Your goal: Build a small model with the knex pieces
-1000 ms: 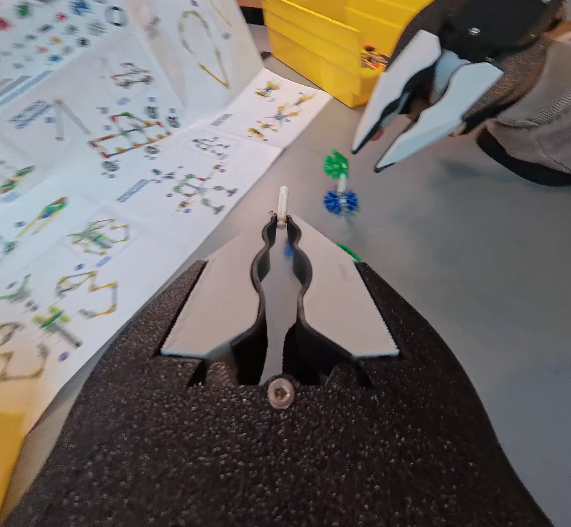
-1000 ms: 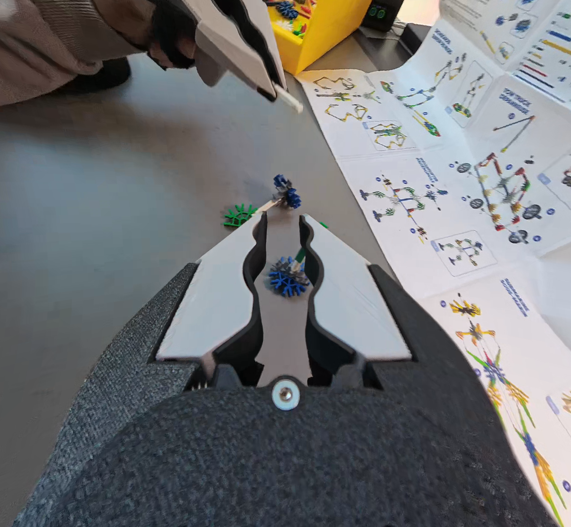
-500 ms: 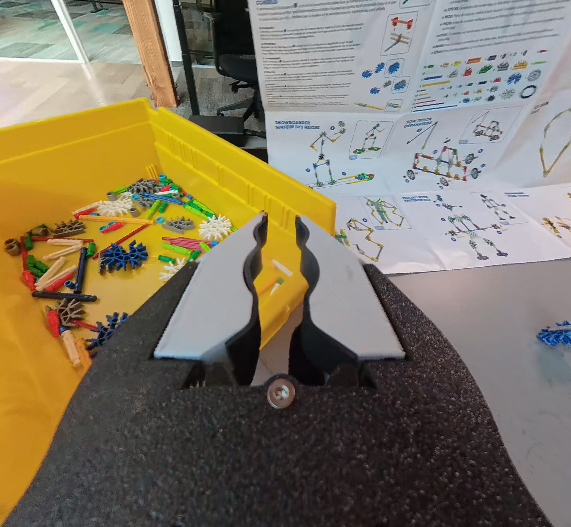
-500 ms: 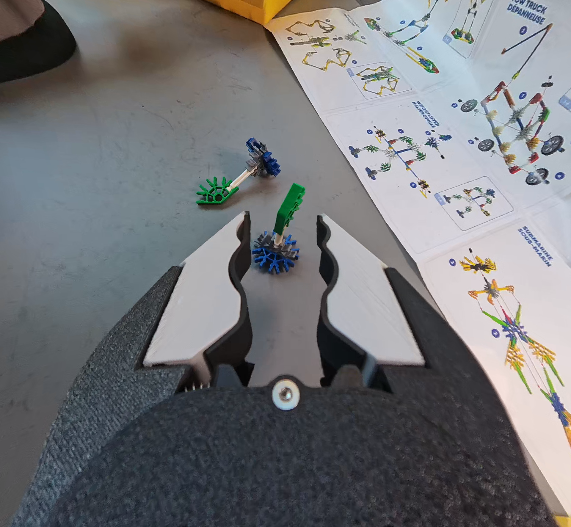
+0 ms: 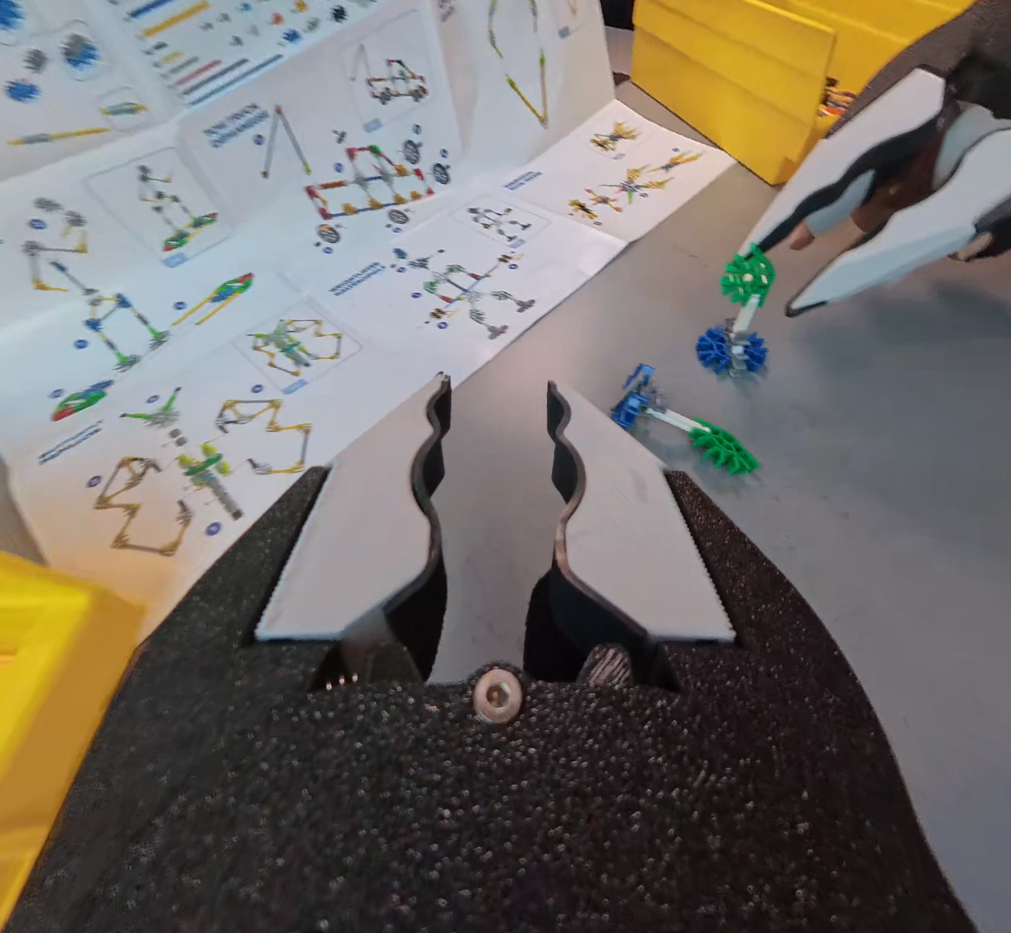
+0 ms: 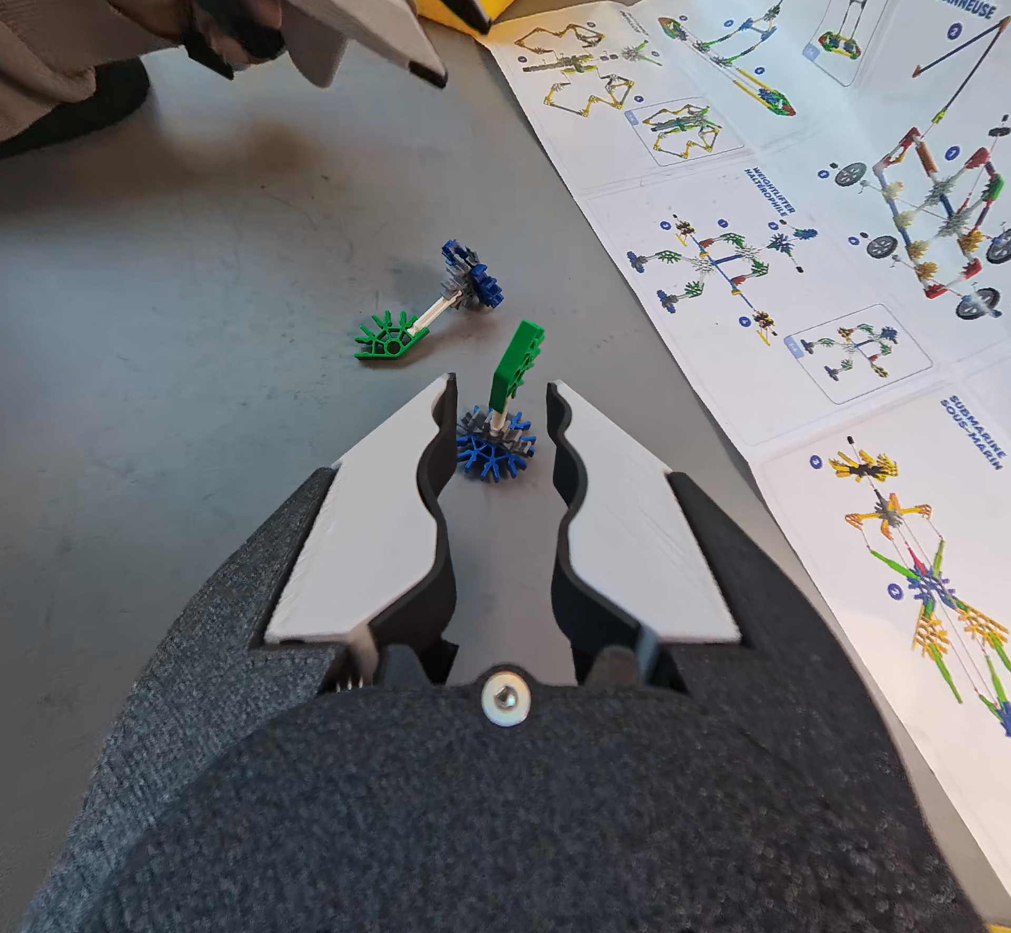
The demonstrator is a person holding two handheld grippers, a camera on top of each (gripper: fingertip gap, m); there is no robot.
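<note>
— Two small assemblies sit on the grey table (image 6: 164,414). Where are the tongs?

— Right gripper (image 6: 500,381) is spread wide, holding nothing. The standing piece (image 6: 500,431), a blue snowflake base with a white rod and a green fan connector on top, sits between its fingertips, touching neither as far as I can tell.

— And the left gripper (image 5: 498,387)?

— Also released and empty, above bare table. The lying piece (image 5: 684,422) is at its two o'clock, near but apart.

— What could go wrong?

— My guess: the standing piece is top-heavy and leans toward one o'clock. A fingertip brushing the green fan could tip it. In the left wrist view one right fingertip already looks very close to that fan; contact I cannot confirm.

— Anything else?

— The instruction sheet (image 6: 766,195) runs from one to four o'clock, just beside the right finger, which could snag its edge. A yellow bin (image 5: 738,31) stands well apart.
</note>
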